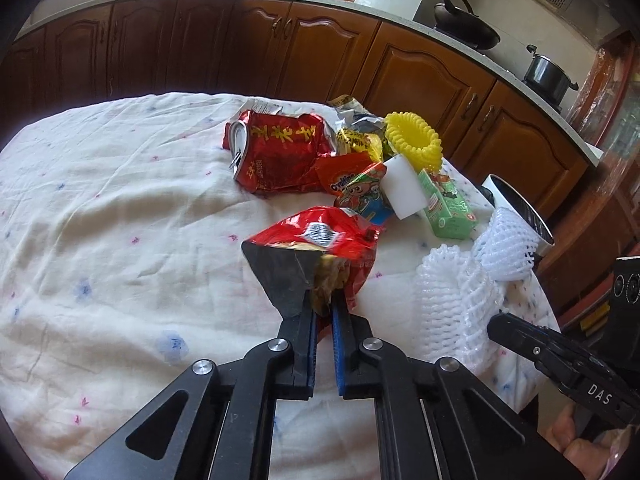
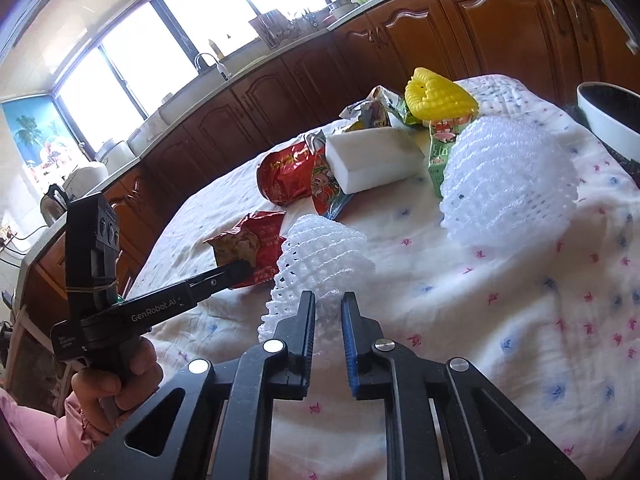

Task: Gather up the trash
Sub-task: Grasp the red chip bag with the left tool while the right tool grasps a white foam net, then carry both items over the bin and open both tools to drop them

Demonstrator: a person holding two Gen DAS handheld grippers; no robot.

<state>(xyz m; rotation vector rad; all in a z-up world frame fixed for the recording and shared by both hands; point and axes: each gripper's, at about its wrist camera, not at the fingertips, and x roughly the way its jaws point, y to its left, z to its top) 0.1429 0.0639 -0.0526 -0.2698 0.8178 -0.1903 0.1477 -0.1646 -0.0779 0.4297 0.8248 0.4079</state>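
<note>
Brown kitchen cabinets (image 1: 304, 52) run behind a table draped in a pale flowered cloth (image 1: 120, 220). Mid-table, the left gripper (image 1: 324, 300) has pinched shut on a red snack bag (image 1: 320, 240). Toward the table's right edge, the right gripper (image 2: 328, 308) has its fingers squeezed onto a white foam net sleeve (image 2: 320, 256). More wrappers, a crushed red can (image 1: 280, 152) and a yellow foam net (image 1: 414, 140) are heaped at the far edge.

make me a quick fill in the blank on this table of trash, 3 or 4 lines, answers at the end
1. The left tool is shut on a ____ snack bag.
2. The right tool grips a white foam ____.
3. The crushed can is coloured ____.
4. The ring-shaped foam net at the far end of the pile is ____.

Answers: red; net; red; yellow
</note>
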